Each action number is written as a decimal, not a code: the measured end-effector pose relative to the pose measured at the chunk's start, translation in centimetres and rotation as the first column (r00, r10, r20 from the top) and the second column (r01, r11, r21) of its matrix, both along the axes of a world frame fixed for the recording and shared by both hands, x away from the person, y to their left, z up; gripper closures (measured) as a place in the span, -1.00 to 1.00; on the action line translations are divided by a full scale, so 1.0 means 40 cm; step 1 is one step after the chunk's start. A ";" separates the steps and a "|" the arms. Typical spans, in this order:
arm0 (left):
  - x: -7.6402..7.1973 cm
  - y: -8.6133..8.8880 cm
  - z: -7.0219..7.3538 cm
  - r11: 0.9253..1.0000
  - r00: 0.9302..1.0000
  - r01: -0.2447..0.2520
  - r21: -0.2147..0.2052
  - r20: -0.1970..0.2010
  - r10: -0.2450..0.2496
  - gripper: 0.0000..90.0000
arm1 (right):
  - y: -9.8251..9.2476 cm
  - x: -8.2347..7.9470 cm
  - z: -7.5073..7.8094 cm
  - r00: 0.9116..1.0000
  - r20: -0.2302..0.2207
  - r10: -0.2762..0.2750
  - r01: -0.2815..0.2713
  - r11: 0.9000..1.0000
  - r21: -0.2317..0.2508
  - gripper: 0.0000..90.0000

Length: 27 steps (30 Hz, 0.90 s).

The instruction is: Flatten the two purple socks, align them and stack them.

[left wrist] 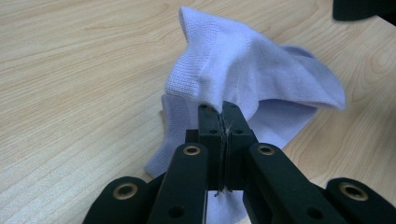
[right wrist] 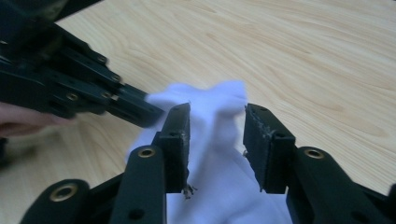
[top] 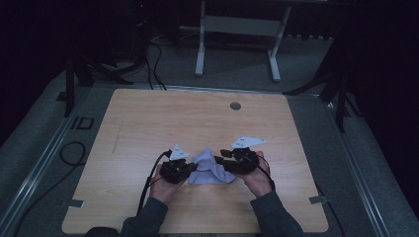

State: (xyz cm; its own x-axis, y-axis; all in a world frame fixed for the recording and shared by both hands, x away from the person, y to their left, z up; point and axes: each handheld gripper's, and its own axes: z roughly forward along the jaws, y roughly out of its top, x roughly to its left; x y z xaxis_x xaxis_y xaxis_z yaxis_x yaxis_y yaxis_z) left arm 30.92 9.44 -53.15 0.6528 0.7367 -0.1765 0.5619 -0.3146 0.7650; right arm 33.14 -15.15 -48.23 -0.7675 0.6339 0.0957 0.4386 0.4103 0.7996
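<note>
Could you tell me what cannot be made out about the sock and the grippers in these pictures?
- Sock: its lower end is hidden behind the left gripper in the left gripper view.
- Right gripper: whether its pads touch the cloth is unclear.
- High view: jaws too small and dark.

The counter (top: 148, 123) is a rectangular slab with a light wood-grain top and rounded corners. A small round grey grommet (top: 235, 105) sits flush in the surface near the far edge, slightly right of centre. One item lies directly on the counter: a pale lilac knitted sock (top: 207, 170), crumpled, near the front edge at about the middle of the width. In the left gripper view, part of the sock (left wrist: 252, 60) is raised off the wood while its lower folds rest flat on it. The counter stands on grey carpeted floor (top: 34, 148).
</note>
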 end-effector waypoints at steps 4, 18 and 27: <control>0.000 0.002 0.000 1.000 1.000 -0.005 0.001 0.001 0.005 0.97 | -0.038 0.000 -0.032 0.998 -0.034 -0.049 0.045 0.993 -0.107 0.37; -0.002 0.005 0.002 1.000 1.000 -0.008 0.002 0.002 0.008 0.97 | -0.067 0.041 -0.144 0.969 -0.211 -0.126 0.089 0.980 -0.178 0.91; -0.011 0.022 0.003 1.000 1.000 -0.013 -0.002 -0.008 0.013 0.97 | -0.075 0.042 -0.150 0.965 -0.220 -0.144 0.106 0.979 -0.175 0.96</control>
